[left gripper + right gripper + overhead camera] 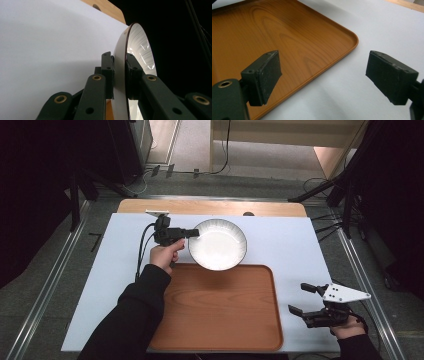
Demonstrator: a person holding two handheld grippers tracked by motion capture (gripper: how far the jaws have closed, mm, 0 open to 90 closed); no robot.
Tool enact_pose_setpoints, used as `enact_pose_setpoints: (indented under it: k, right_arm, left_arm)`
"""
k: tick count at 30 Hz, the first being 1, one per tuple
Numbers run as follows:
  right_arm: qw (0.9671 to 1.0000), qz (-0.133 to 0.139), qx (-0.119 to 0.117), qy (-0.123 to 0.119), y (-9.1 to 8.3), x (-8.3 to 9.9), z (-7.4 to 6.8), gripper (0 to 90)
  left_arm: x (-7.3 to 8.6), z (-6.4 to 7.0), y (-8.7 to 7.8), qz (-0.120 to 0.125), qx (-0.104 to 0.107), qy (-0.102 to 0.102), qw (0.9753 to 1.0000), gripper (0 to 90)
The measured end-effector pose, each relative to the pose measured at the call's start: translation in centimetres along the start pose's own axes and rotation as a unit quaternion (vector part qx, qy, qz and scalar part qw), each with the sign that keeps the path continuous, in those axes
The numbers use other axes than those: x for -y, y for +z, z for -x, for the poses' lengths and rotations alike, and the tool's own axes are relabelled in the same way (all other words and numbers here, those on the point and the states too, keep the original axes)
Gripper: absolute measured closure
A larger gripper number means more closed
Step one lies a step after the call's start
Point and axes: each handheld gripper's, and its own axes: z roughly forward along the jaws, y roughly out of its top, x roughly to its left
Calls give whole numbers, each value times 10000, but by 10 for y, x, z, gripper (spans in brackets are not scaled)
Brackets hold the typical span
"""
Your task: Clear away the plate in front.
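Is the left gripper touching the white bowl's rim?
Touching. In the left gripper view, the left gripper has its jaws closed on the white bowl, one on each side of its rim.

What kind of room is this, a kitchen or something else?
Probably a recording studio or lab rather than a kitchen. The table wears a plain white cover, black curtains hang at both sides, and cables run across the floor. A person grips a white bowl with cabled tongs above a wooden tray.
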Motion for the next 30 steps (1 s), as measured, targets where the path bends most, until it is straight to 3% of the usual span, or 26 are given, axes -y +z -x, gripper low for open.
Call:
enact_pose_setpoints:
  k: [17, 26, 30]
  right_arm:
    - [10000, 5, -9, 12, -1, 0, 0, 136]
    - [10000, 12, 7, 12, -1, 0, -1, 136]
    - [10000, 12, -1, 26, -1, 0, -1, 136]
  left_arm:
    - [32, -11, -30, -85, -8, 108, 9999, 808]
    - [48, -9, -35, -125, 29, 115, 9999, 803]
    - [55, -7, -37, -216, -36, 211, 9995, 801]
